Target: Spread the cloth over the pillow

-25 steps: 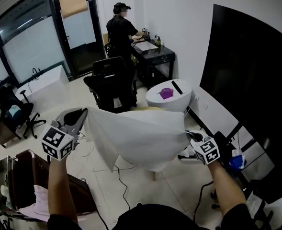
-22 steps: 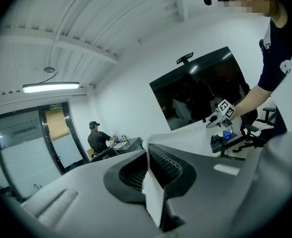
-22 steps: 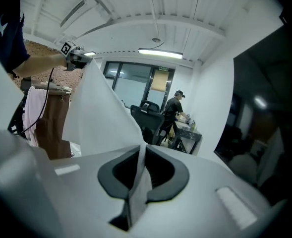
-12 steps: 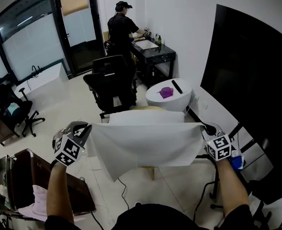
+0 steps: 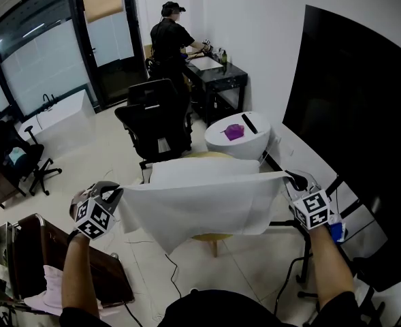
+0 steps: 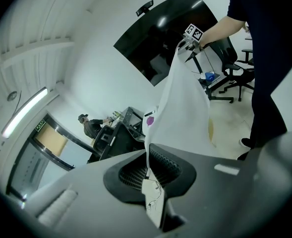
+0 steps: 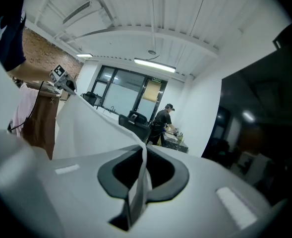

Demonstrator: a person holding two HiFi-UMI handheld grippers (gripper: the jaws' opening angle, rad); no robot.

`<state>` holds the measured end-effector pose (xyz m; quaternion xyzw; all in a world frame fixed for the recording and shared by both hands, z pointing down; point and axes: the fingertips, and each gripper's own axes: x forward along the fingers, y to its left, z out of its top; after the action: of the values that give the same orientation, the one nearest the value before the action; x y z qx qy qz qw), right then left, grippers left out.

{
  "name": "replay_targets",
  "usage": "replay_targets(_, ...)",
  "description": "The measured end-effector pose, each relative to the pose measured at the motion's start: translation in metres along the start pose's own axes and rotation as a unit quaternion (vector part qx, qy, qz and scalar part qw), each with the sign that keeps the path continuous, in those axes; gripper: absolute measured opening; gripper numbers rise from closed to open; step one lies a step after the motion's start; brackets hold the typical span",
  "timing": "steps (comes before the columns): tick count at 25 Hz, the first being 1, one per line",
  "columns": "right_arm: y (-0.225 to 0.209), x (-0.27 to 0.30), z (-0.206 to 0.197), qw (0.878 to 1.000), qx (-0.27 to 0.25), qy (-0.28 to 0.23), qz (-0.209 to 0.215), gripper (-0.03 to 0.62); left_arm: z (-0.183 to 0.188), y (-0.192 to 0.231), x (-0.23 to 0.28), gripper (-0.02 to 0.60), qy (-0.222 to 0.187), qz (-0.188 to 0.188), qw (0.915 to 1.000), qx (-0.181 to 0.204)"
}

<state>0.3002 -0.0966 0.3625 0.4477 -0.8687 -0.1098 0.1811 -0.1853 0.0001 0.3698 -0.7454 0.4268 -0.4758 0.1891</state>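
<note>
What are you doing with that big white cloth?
A person is holding a wide white fabric cloth stretched out in the air. One top corner is pinched in the left claw and the other in the right claw. A soft white rectangular pillow sits just beyond it on a round tan stool. The cloth isn't spread over the pillow yet.

Holding the cloth (image 5: 207, 208) stretched before the pillow (image 5: 201, 167), left gripper (image 5: 118, 191) at the pillow's left, right gripper (image 5: 289, 177) at its right, chair (image 5: 156, 114) behind it.
</note>
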Motion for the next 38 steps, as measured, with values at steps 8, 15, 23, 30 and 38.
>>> replay_targets(8, -0.013, -0.001, 0.008, 1.000, 0.004, -0.015, -0.002, 0.009, 0.011, 0.027, -0.010, 0.002, 0.030, 0.013, 0.9987, 0.039)
replay_targets(15, -0.022, 0.000, 0.031, 0.999, -0.017, -0.032, -0.002, 0.009, 0.015, 0.058, -0.015, 0.002, 0.051, 0.017, 0.9975, 0.047)
replay_targets(23, -0.042, 0.037, 0.046, 0.999, -0.023, -0.027, -0.013, 0.009, 0.014, 0.099, 0.012, 0.002, 0.057, 0.009, 0.9973, 0.045)
replay_targets(30, -0.061, 0.092, 0.049, 0.999, -0.029, -0.011, -0.028, 0.009, 0.001, 0.134, 0.069, 0.002, 0.046, -0.004, 0.9982, 0.039)
replay_targets(38, -0.083, 0.179, 0.017, 0.997, -0.038, 0.052, -0.045, 0.009, -0.025, 0.163, 0.164, 0.002, 0.047, -0.054, 0.9971, 0.027)
